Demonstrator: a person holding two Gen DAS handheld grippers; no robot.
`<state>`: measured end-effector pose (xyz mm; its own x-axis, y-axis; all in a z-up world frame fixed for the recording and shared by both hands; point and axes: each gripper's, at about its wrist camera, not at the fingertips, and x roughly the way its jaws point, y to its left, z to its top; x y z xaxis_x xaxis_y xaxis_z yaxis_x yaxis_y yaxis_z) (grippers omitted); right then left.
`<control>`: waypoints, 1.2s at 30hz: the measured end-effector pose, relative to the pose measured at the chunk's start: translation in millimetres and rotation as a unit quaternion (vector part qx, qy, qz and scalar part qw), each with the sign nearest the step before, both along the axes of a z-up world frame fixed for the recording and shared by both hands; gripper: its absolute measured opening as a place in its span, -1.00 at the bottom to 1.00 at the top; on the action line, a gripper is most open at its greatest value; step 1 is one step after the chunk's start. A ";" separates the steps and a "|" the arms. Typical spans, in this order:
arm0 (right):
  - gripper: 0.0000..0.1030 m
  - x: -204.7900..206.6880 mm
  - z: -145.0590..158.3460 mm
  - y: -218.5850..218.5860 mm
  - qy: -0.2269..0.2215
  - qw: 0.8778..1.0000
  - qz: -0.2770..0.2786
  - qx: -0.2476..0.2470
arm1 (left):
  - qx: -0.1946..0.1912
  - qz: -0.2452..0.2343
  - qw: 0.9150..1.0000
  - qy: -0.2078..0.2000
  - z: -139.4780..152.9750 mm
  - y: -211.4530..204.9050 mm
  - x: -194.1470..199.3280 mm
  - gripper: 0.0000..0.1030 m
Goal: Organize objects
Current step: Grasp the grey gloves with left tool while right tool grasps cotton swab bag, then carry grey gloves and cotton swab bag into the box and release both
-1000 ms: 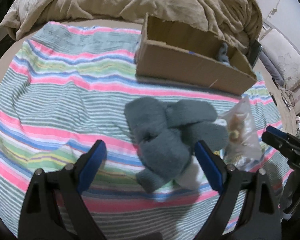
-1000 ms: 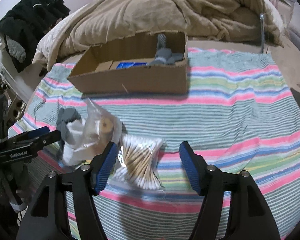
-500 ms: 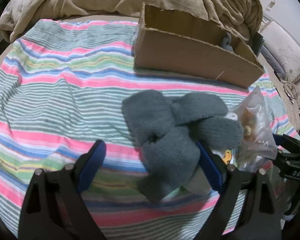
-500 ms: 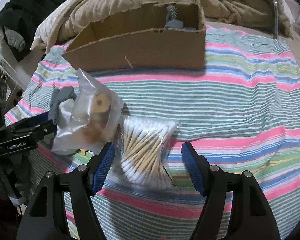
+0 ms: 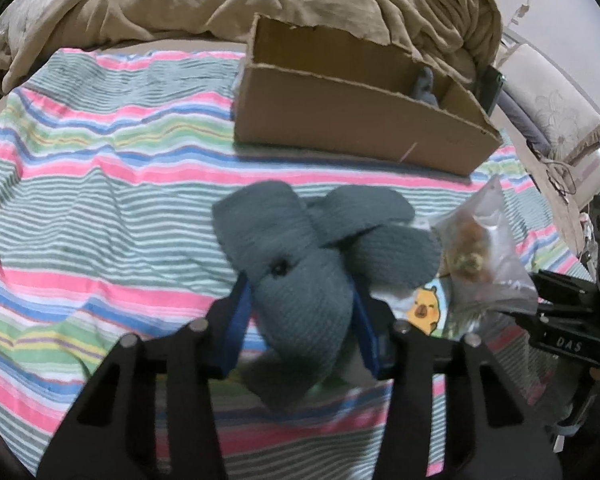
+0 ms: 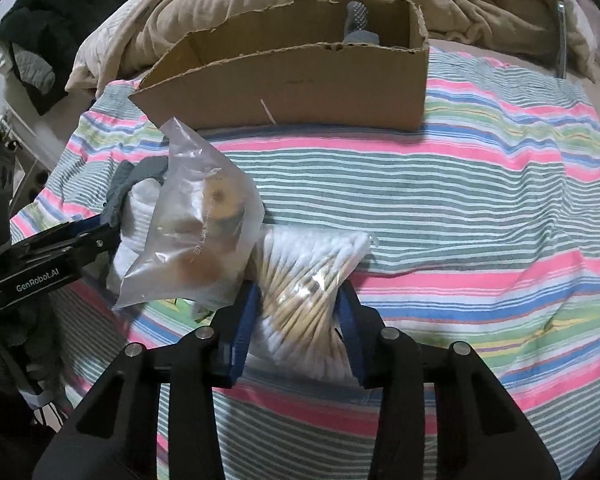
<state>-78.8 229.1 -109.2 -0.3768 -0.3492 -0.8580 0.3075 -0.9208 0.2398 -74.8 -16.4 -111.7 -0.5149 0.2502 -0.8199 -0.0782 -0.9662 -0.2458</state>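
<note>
On striped sheet (image 5: 100, 184): L tool (image 5: 300, 312) closing on grey socks (image 5: 300, 264), R tool (image 6: 298, 316) on swab bag (image 6: 304, 280); box (image 6: 300, 80) contents mostly hidden, maybe sock.

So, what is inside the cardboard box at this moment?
In the cardboard box, only a grey knitted item shows, standing at its right end in the right wrist view. The front wall covers the floor of the box, so anything lying lower cannot be seen.

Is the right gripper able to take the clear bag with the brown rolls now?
Probably not: the right gripper is closing on the cotton swab pack, so it is occupied. The clear bag lies beside it, uncovered.
</note>
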 end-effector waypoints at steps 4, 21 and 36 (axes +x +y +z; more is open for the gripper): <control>-0.23 3.0 6.0 3.7 0.008 1.000 -0.004 0.000 | 0.007 0.004 1.000 0.005 6.3 -0.4 4.1 -0.16; -0.31 4.0 52.9 20.9 0.063 0.998 -0.021 -0.019 | 0.022 0.009 0.998 0.066 61.7 -8.9 14.4 -0.20; -0.31 -21.6 104.9 13.3 0.126 0.992 -0.011 -0.028 | -0.003 0.001 0.993 0.119 101.9 -9.9 -6.3 -0.19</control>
